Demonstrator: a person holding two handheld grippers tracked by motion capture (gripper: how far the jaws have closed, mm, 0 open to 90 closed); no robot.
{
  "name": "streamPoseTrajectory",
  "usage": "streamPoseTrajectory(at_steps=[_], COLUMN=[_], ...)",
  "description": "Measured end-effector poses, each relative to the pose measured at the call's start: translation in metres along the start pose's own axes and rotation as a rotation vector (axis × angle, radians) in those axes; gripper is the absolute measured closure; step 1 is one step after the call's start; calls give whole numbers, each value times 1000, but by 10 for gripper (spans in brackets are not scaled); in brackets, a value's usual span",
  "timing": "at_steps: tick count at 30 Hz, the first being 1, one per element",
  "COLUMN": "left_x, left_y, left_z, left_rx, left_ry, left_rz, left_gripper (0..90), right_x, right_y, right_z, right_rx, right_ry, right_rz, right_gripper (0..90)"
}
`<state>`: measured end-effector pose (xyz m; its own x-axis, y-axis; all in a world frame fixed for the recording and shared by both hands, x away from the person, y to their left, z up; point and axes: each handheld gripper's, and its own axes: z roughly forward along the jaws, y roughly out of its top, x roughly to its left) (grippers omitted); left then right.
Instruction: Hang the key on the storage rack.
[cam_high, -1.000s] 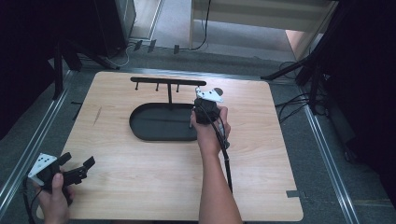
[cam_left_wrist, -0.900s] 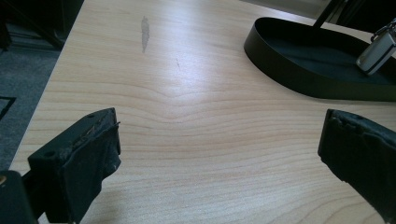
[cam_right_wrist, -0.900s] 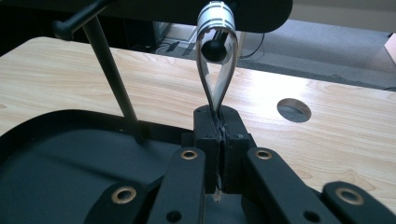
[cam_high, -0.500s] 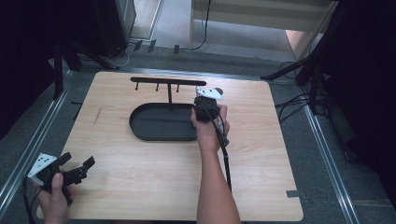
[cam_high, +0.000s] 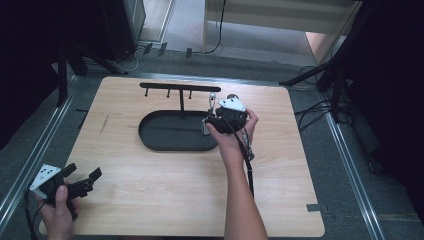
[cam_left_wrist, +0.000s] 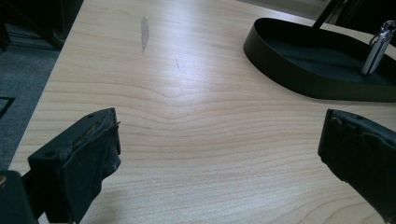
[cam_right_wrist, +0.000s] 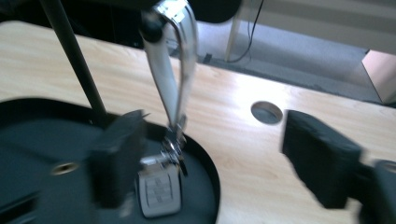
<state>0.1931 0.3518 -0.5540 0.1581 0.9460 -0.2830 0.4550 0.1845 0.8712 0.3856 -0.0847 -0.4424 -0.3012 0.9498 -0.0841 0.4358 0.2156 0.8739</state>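
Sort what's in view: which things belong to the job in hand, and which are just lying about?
In the job:
- right tool, open
- carabiner key fob hanging on the rack
- black hook rack
- oval tray

Lying about:
- left tool, idle
- cables on floor

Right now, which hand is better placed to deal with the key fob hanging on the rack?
Right. Its claw stands open around the key fob over the tray; the left claw waits at the table's near corner.
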Motion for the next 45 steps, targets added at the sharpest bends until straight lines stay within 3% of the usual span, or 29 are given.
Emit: streamPoseTrajectory(at_steps=[4,5,7,13,23,35,45], left_x=[0,0,0,0,-1,0,0], left_y=[0,0,0,0,0,0,0], left_z=[0,0,0,0,0,0,0], left_rx=[0,0,0,0,0,1,0], left_ry=[0,0,1,0,1,-1,0], left_rz=[2,2,3,3,6,5,6], left_gripper=[0,0,0,0,0,0,0], right_x=[-7,-10,-13,-27,-57,-82,-103], right_y=[-2,-7,-11,-24,-46,-65,-85], right_z=[-6,-9,-12,-21,-41,-64,-81], right_rx=[17,30,31,32,8,-28,-37], right_ry=[39,38,55,46,14,13,-13], right_rz=[23,-4,-21,-19,23,57,92], right_gripper=[42,0,0,0,0,0,0])
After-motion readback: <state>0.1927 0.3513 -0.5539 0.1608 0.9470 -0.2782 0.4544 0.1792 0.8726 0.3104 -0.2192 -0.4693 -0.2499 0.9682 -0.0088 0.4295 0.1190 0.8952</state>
